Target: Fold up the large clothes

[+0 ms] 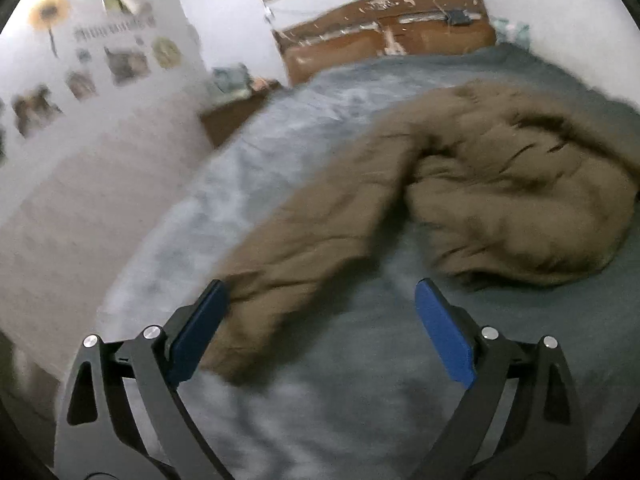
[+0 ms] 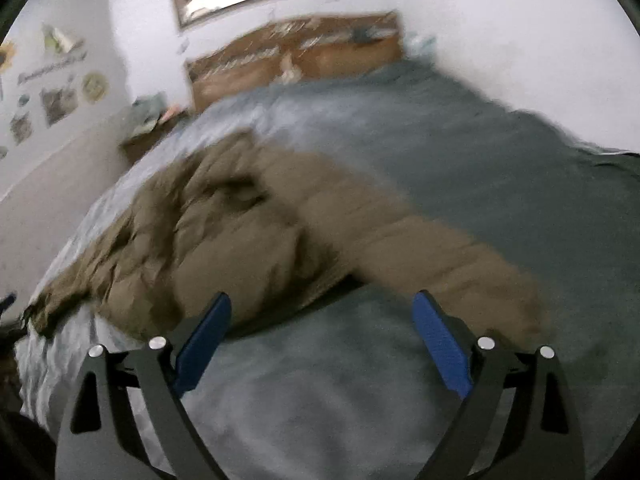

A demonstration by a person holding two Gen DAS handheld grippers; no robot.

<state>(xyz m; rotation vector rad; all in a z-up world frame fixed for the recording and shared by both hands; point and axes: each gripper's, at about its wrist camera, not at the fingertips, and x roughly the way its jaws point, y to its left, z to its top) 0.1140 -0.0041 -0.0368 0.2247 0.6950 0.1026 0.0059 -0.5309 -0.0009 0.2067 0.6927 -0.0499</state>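
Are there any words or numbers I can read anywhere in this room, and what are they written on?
No text can be read here.
Dark lettering on the wall, among the pictures: too blurred to read.
Same lettering in the right wrist view: too blurred.
Brown jacket, bed cover, headboard: no label or print shows.

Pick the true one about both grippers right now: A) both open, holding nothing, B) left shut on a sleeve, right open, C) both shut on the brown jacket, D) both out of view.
A: the left gripper and the right gripper each show blue fingers spread wide, with the brown jacket lying loose on the gray bedspread, unclamped.
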